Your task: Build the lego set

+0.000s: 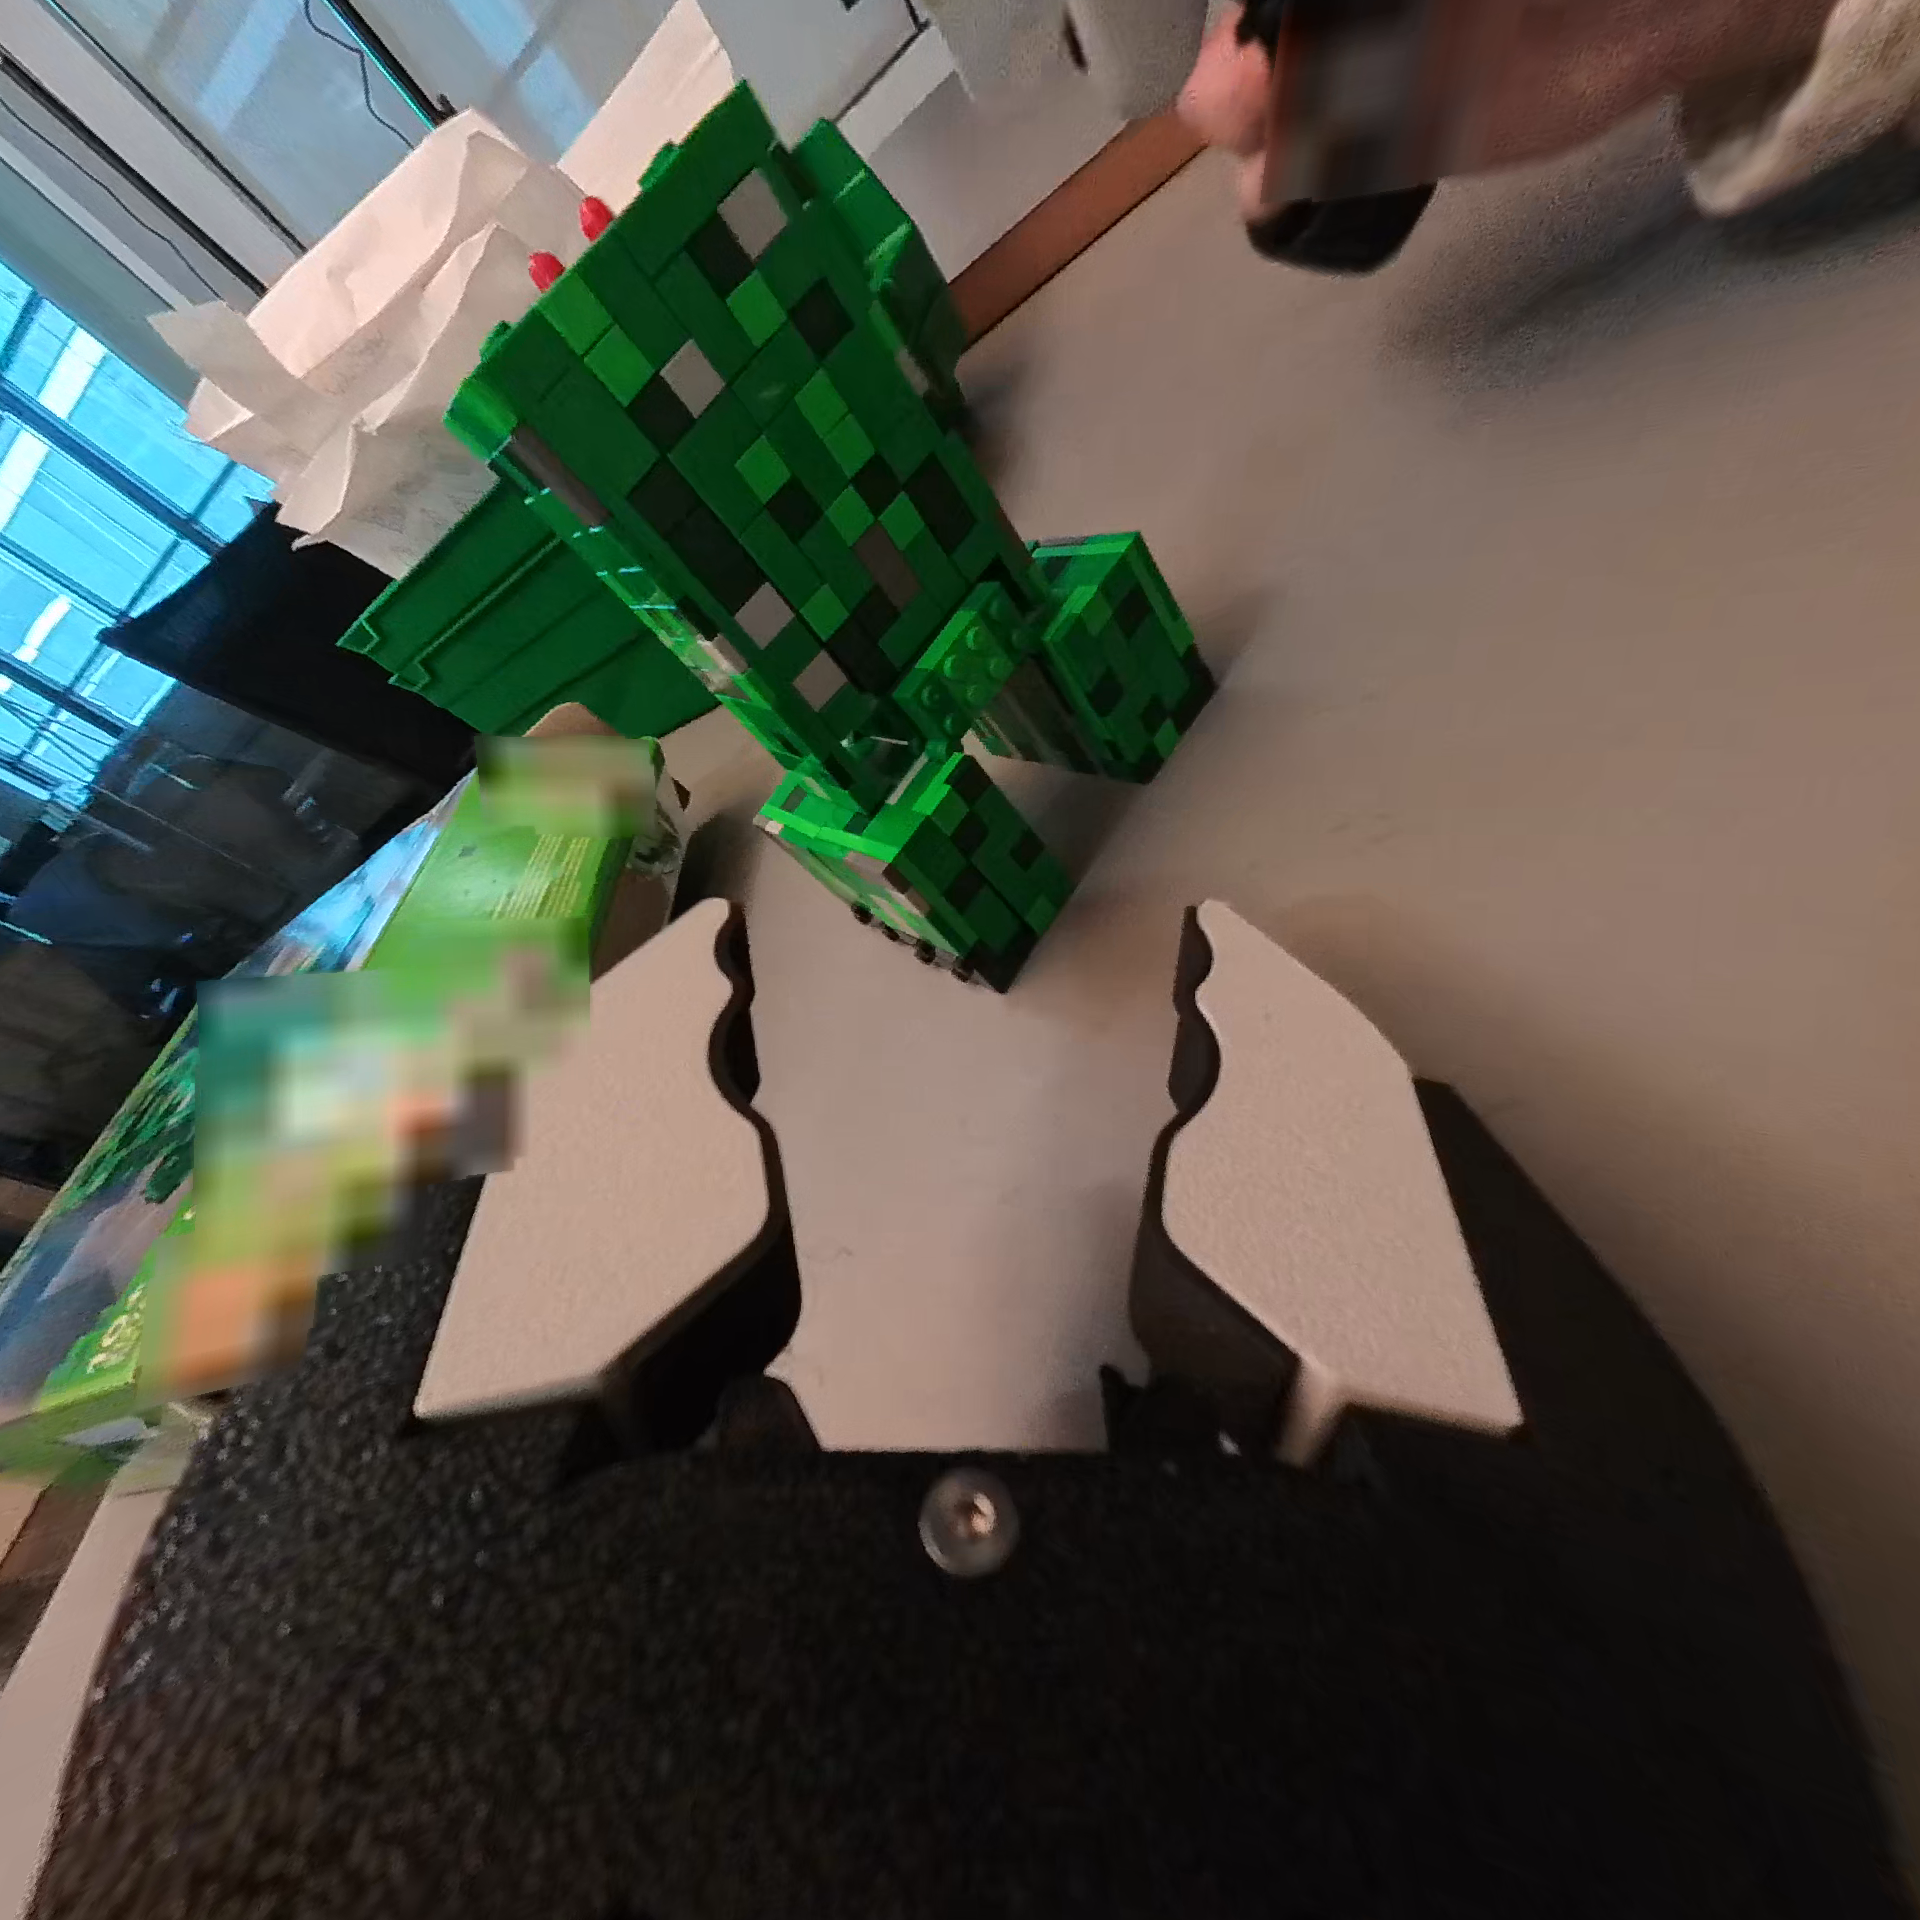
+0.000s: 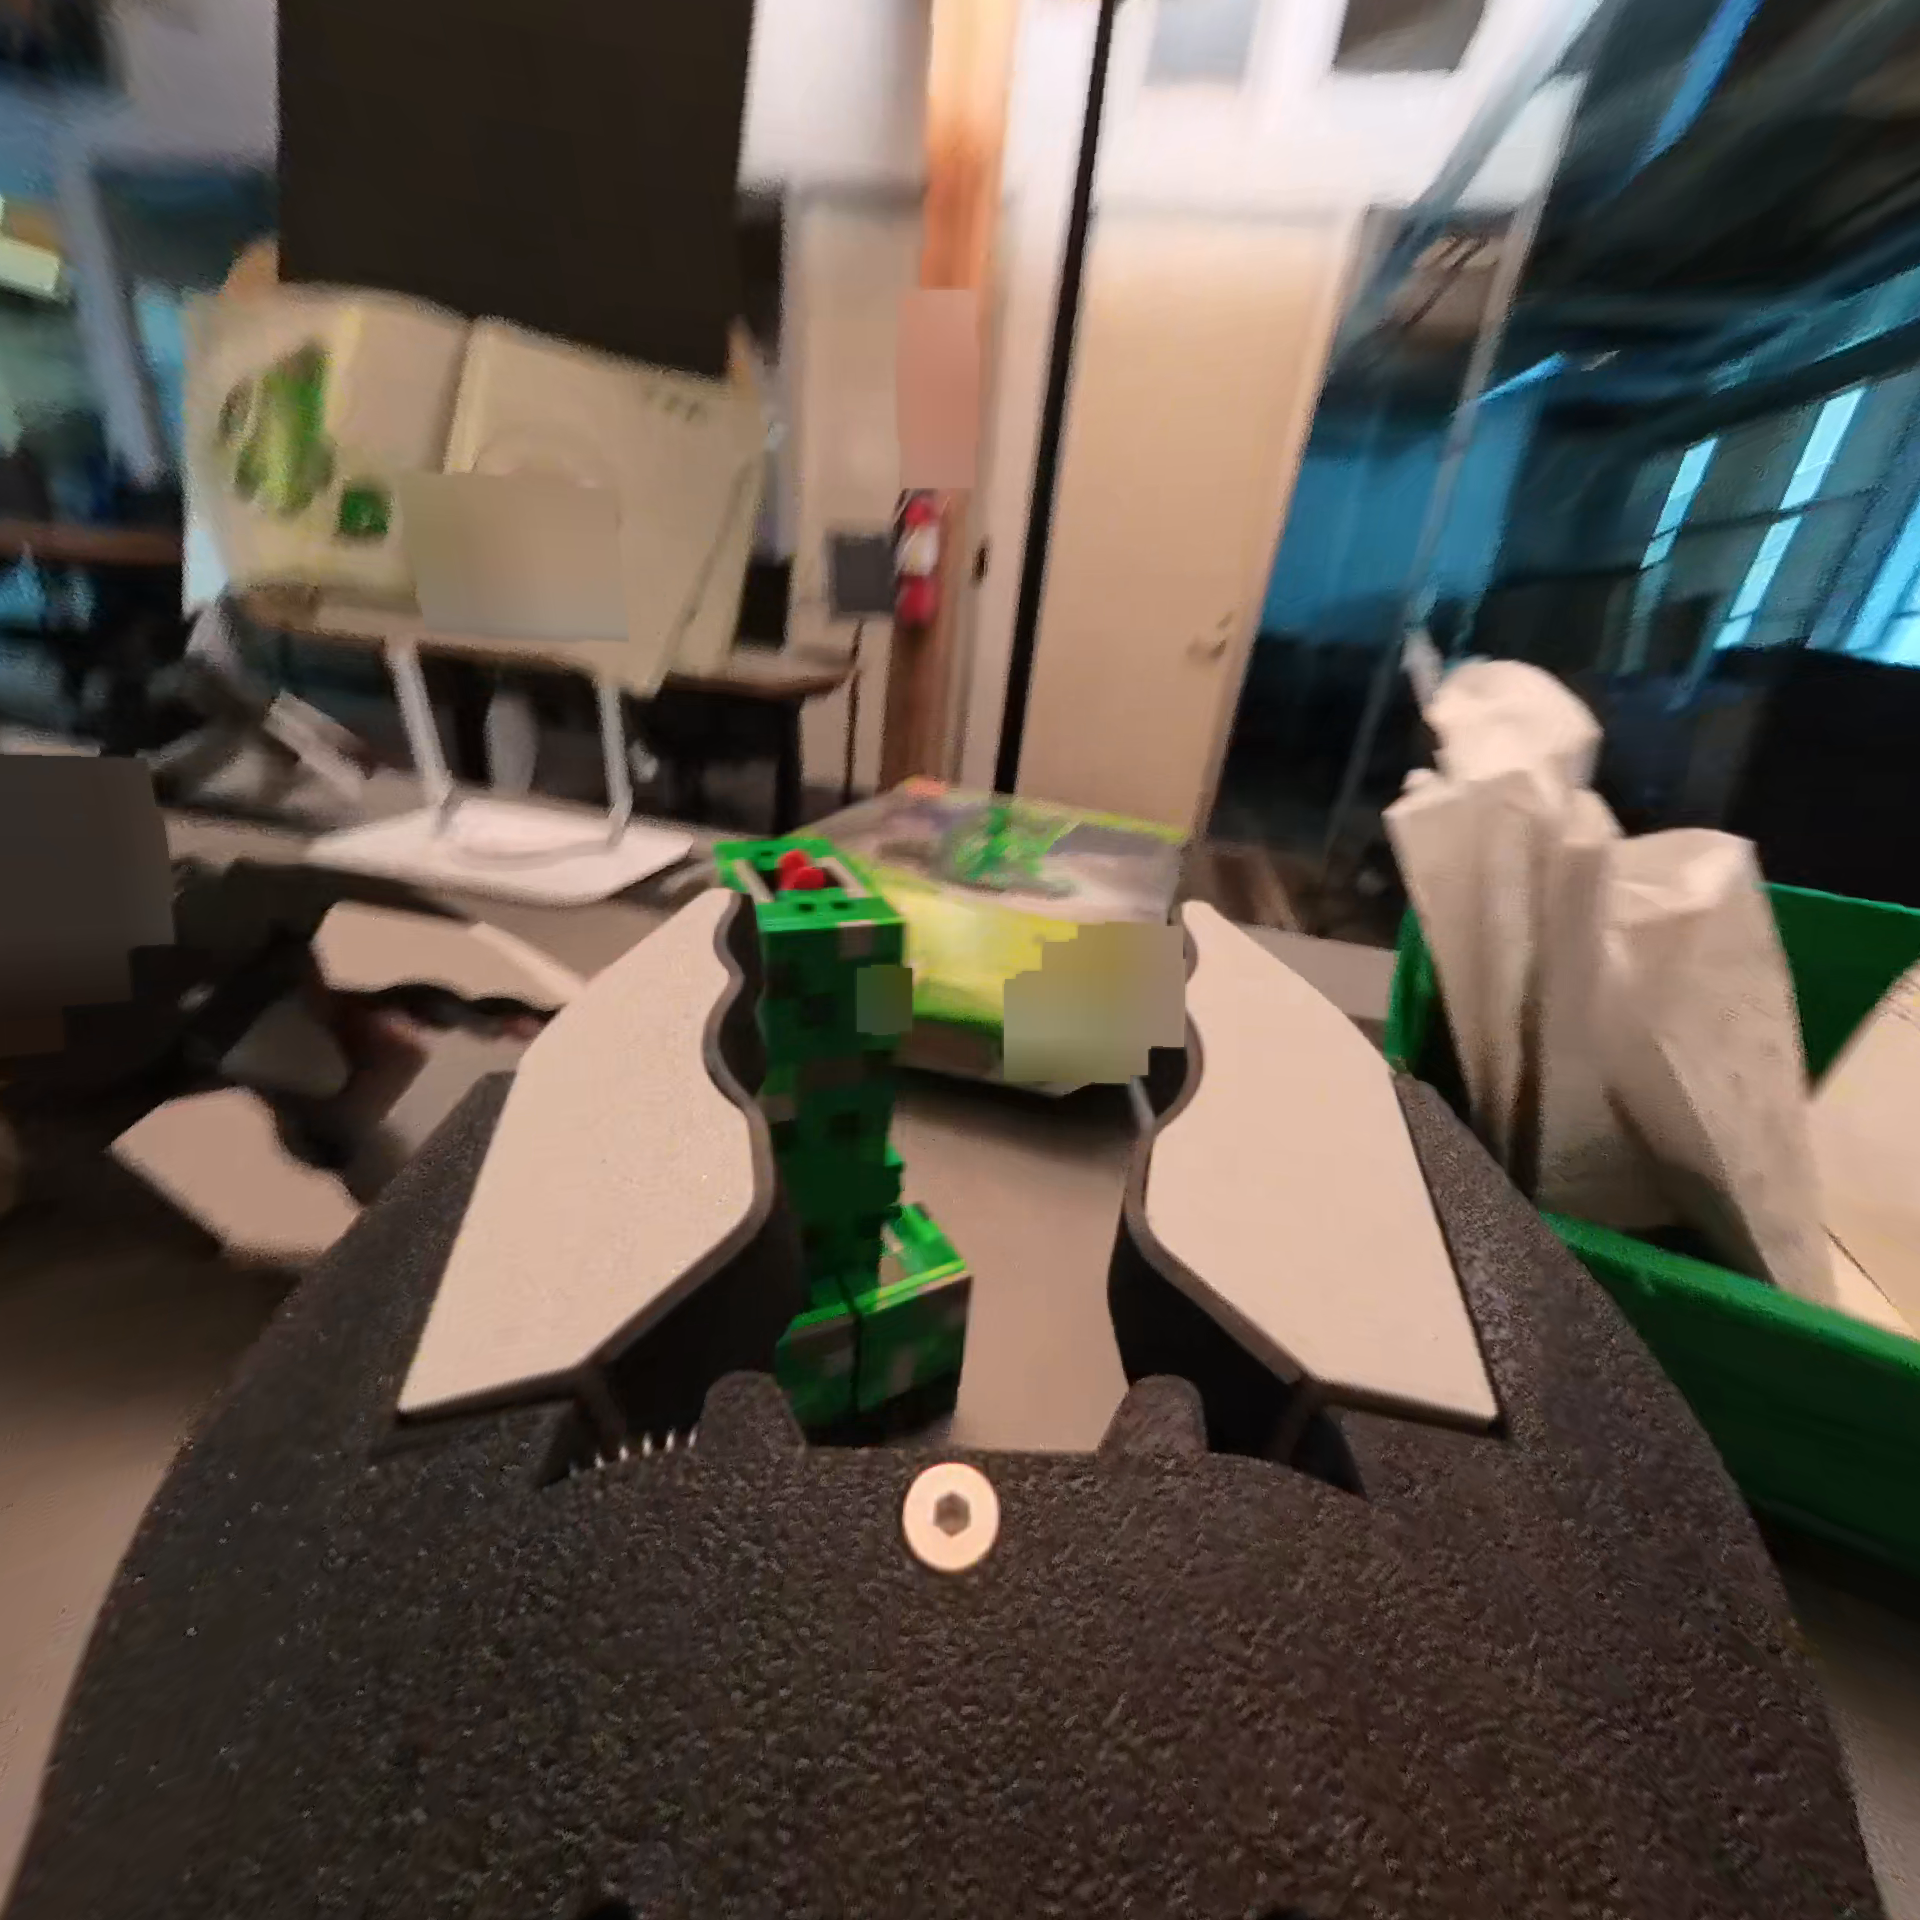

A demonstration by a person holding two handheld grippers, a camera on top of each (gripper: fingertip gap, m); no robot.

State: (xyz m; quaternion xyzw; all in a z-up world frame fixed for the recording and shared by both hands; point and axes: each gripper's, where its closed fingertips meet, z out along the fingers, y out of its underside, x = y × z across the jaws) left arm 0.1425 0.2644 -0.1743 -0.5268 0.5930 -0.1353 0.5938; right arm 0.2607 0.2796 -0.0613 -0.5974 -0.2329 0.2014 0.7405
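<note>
A tall green lego figure (image 1: pixel 769 457) of dark and light green squares stands on two blocky feet on the grey table (image 1: pixel 1507 727), with two red pieces (image 1: pixel 566 244) at its top. My left gripper (image 1: pixel 961 935) is open and empty, its tips just short of the near foot. My right gripper (image 2: pixel 961 914) is open, and the figure (image 2: pixel 831 1091) stands between its fingers, close against the left finger (image 2: pixel 644 1122); I cannot tell if they touch. The right gripper also shows, blurred and in a hand, in the left wrist view (image 1: pixel 1330 156). The left gripper shows in the right wrist view (image 2: pixel 312 1039).
A green bin (image 1: pixel 499 634) with crumpled white paper bags (image 1: pixel 364 353) stands just behind the figure; it shows at the right of the right wrist view (image 2: pixel 1766 1351). The green lego box (image 1: pixel 540 862) lies at the table's edge, beyond the figure in the right wrist view (image 2: pixel 1018 883).
</note>
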